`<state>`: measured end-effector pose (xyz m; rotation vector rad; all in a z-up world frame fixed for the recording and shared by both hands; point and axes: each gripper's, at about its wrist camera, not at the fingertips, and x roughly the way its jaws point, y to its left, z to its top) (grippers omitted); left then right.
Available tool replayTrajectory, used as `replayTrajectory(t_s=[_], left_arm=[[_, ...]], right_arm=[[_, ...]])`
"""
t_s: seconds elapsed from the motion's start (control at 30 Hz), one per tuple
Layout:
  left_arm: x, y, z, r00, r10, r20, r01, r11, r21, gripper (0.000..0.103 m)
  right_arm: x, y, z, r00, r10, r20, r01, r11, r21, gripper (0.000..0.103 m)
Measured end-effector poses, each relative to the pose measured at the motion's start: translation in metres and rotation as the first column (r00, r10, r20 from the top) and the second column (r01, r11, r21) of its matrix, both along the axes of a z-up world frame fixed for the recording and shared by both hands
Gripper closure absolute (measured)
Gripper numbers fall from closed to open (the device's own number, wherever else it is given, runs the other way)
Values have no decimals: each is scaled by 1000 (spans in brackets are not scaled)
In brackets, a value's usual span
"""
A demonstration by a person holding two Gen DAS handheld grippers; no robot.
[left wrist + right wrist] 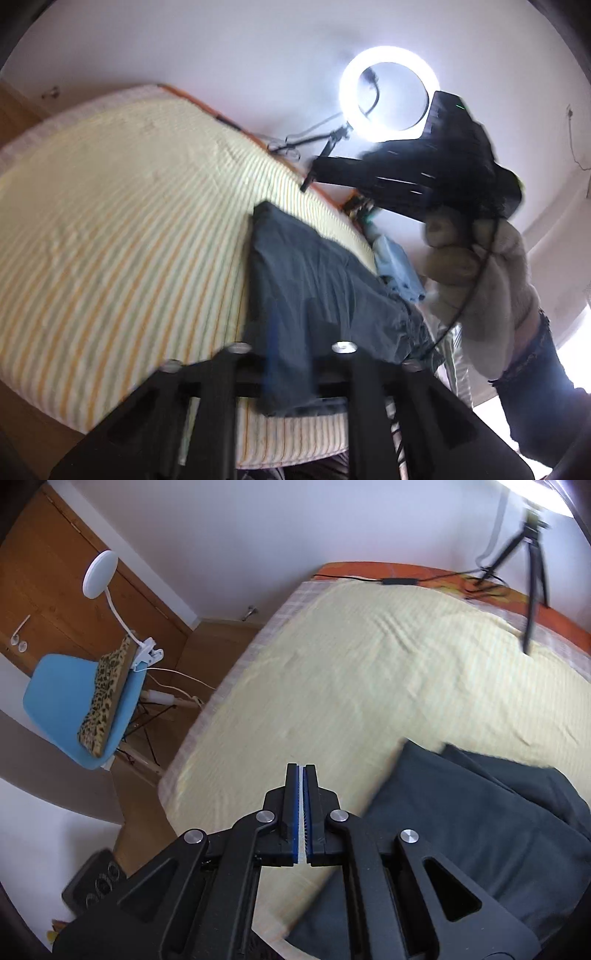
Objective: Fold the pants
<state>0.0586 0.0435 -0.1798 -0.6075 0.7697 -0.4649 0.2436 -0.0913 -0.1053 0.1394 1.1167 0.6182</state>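
Observation:
Dark grey-blue pants (317, 291) lie folded on the striped yellow bedsheet (122, 229) near the bed's near edge. In the left wrist view my left gripper (291, 369) is blurred, and dark cloth sits where its fingers are; whether it holds the cloth is not clear. My right gripper (406, 177) shows there held in a gloved hand, up above the pants. In the right wrist view the right gripper (303, 775) is shut and empty over the sheet (369, 672), with the pants (461, 830) to its right.
A lit ring light (388, 92) on a tripod (532, 565) stands at the bed's far side with cables. A blue chair (74, 709) with a leopard-print item and a clip lamp (107, 576) stands left of the bed. A light blue item (395, 266) lies beyond the pants.

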Motion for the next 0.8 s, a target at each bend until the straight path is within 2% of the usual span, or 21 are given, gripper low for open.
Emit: replayTrajectory(t_s=[0.03, 0.07, 0.1, 0.17, 0.23, 0.37, 0.43, 0.57, 0.67, 0.7, 0.77, 0.8], left_arm=[[2, -5, -6, 1000, -8, -19, 8, 1000, 2, 71], [2, -6, -11, 1000, -11, -29, 11, 1000, 3, 71], [2, -10, -13, 999, -13, -35, 13, 1000, 6, 71], [5, -10, -15, 999, -15, -33, 15, 1000, 15, 71], [6, -13, -10, 999, -24, -23, 24, 999, 24, 71], [10, -32, 2, 998, -67, 12, 66, 994, 86, 71], [14, -51, 6, 994, -109, 24, 105, 988, 112, 71], [17, -93, 16, 977, -208, 40, 200, 968, 149, 71], [24, -137, 20, 950, -310, 39, 300, 939, 169, 70], [27, -157, 22, 934, -354, 37, 342, 921, 185, 70], [28, -187, 25, 909, -414, 44, 397, 894, 209, 67], [29, -207, 26, 887, -459, 48, 439, 871, 221, 66]], right_arm=[[-6, -23, 0, 1000, -21, 11, 21, 1000, 3, 94], [-12, -48, -2, 998, -51, 21, 51, 999, 9, 83], [-20, -77, -2, 995, -93, 34, 92, 996, 18, 68], [-33, -134, -4, 981, -181, 66, 179, 983, 31, 58], [-52, -200, -5, 951, -299, 83, 298, 954, 23, 58], [-84, -303, -13, 878, -476, 45, 473, 879, 57, 58], [-98, -344, -21, 844, -536, 21, 534, 843, 66, 58], [-111, -392, -40, 806, -592, -21, 592, 803, 66, 58], [-118, -411, -55, 794, -603, -72, 607, 787, 111, 58], [-120, -415, -61, 793, -604, -78, 609, 783, 124, 58], [-122, -416, -68, 802, -591, -90, 597, 785, 162, 58], [-120, -415, -71, 811, -578, -97, 585, 790, 183, 58]])
